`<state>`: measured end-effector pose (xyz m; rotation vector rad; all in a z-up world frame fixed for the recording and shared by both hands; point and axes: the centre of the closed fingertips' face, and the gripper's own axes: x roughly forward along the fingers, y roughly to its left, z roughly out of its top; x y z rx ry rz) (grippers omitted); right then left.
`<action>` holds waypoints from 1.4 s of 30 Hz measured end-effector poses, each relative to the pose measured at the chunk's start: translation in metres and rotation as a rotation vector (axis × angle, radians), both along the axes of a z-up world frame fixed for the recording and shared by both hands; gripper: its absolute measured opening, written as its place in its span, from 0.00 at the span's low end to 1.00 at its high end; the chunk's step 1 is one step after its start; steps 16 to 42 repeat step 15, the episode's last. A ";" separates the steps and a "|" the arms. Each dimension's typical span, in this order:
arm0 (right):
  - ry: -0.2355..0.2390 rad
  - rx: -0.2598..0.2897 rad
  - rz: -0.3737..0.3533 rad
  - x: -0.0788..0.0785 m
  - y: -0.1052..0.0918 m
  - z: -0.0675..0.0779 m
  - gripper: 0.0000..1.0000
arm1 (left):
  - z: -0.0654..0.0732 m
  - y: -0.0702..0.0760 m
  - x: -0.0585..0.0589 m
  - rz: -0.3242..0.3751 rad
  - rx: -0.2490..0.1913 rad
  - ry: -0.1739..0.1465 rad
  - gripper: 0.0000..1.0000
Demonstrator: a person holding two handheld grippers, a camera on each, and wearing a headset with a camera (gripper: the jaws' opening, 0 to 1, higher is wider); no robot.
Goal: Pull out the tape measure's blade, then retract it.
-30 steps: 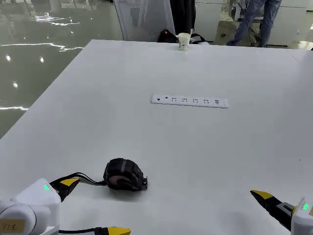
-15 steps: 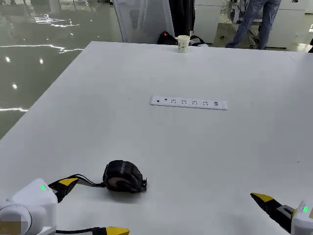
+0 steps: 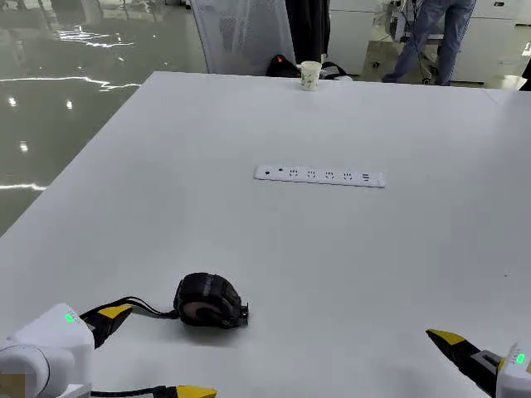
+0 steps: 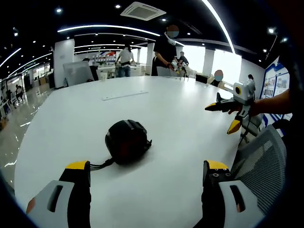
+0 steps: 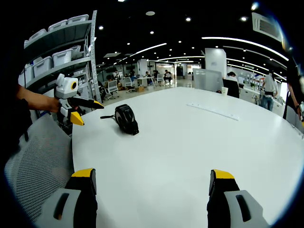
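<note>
Fingers [image 4: 78, 167] spread wide on the left gripper [image 4: 142, 166] and right gripper [image 5: 152, 173], both empty. The tape measure [image 3: 209, 300] sits on the counter [image 3: 348, 249] just before the left. Likely a dense, grippy case: clamp that, then pinch the springy blade's tip.

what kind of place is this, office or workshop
Most likely a large open-plan office or lab floor rather than a workshop: a long white table with a power strip, metal shelving holding storage bins, and desks and chairs in the background.
</note>
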<state>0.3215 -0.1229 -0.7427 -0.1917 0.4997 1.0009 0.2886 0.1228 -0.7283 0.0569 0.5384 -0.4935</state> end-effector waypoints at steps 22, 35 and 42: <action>-0.003 -0.001 -0.002 0.000 -0.001 0.002 0.99 | 0.002 0.002 0.000 0.000 0.001 -0.012 0.99; -0.003 -0.001 -0.002 0.000 -0.001 0.002 0.99 | 0.002 0.002 0.000 0.000 0.001 -0.012 0.99; -0.003 -0.001 -0.002 0.000 -0.001 0.002 0.99 | 0.002 0.002 0.000 0.000 0.001 -0.012 0.99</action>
